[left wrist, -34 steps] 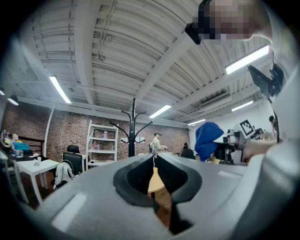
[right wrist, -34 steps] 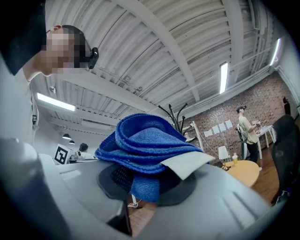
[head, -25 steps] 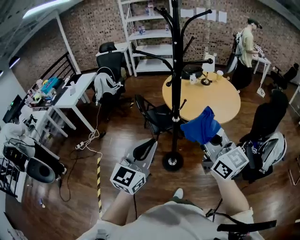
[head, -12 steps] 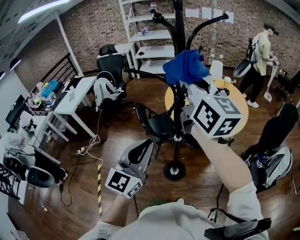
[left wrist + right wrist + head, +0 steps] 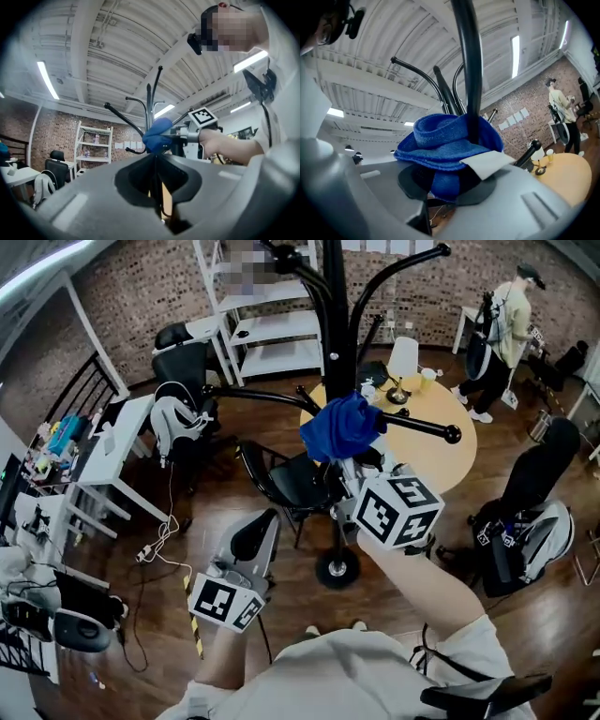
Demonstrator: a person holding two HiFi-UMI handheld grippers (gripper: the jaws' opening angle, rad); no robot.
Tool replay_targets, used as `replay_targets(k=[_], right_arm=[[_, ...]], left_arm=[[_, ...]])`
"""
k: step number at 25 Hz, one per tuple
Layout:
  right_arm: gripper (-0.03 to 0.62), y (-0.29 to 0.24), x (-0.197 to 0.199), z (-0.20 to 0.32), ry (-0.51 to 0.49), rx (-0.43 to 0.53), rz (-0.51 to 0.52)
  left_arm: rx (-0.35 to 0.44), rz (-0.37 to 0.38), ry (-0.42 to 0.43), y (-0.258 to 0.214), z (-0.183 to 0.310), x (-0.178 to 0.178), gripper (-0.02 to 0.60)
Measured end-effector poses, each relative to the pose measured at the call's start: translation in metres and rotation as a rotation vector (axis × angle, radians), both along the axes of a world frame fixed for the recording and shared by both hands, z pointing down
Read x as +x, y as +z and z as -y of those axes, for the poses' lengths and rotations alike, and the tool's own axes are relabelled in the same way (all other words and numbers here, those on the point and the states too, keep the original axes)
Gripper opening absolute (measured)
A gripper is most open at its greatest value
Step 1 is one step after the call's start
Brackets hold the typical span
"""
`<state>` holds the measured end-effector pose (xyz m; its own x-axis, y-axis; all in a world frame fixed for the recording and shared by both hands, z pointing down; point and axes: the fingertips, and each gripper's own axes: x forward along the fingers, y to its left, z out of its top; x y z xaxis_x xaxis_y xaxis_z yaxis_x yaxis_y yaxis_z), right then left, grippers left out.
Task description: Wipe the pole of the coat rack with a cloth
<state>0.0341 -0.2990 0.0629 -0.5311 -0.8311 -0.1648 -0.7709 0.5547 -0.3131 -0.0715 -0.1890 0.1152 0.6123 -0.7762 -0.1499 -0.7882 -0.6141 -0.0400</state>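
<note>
Right gripper [image 5: 352, 458] jaws clamped blue cloth [image 5: 337, 427] against pole [image 5: 337, 324]; left gripper [image 5: 262, 525] jaws closed, empty. Risk: cloth snagging hook arm [image 5: 417, 428], pulling free.

The cloth [image 5: 440, 140] is blue, coarse-woven and matt, with a smooth white label. The pole [image 5: 469, 56] looks like black metal, smooth with a slight sheen. At the cloth's three o'clock in the head view, the round table [image 5: 450, 465] has a smooth pale wood top. The floor [image 5: 281, 587] is glossy dark wood.
</note>
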Motion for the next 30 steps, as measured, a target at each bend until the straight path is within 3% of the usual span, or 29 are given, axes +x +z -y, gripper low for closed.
replay_targets(k=[4,8,13,19,23,26,30], right_arm=[[0.092,-0.028,0.0,-0.037,-0.047,0.136,0.026],[0.092,-0.037,0.011,-0.084,-0.052,0.273,-0.033],[0.094,-0.027,0.009,-0.113,0.072,0.282,-0.097],[0.094,-0.019,-0.04,-0.136,0.244,0.239,-0.139],[0.094,-0.024,-0.055,-0.131,0.396,0.238,-0.205],[0.094,-0.058,-0.052,-0.129,0.476,0.255,-0.268],[0.094,-0.132,-0.042,-0.086,0.471,0.304,-0.368]], left_arm=[[0.007,0.005,0.011,-0.003,0.019,-0.001,0.014],[0.024,-0.004,0.082,-0.012,0.043,0.014,0.014],[0.068,-0.05,0.265,-0.024,0.056,0.02,0.014],[0.067,-0.023,0.523,-0.015,0.051,-0.004,0.014],[0.029,-0.042,0.599,-0.013,0.058,-0.033,0.014],[0.024,-0.06,0.672,-0.019,0.043,-0.045,0.014],[0.047,-0.079,0.697,-0.031,0.043,-0.043,0.014]])
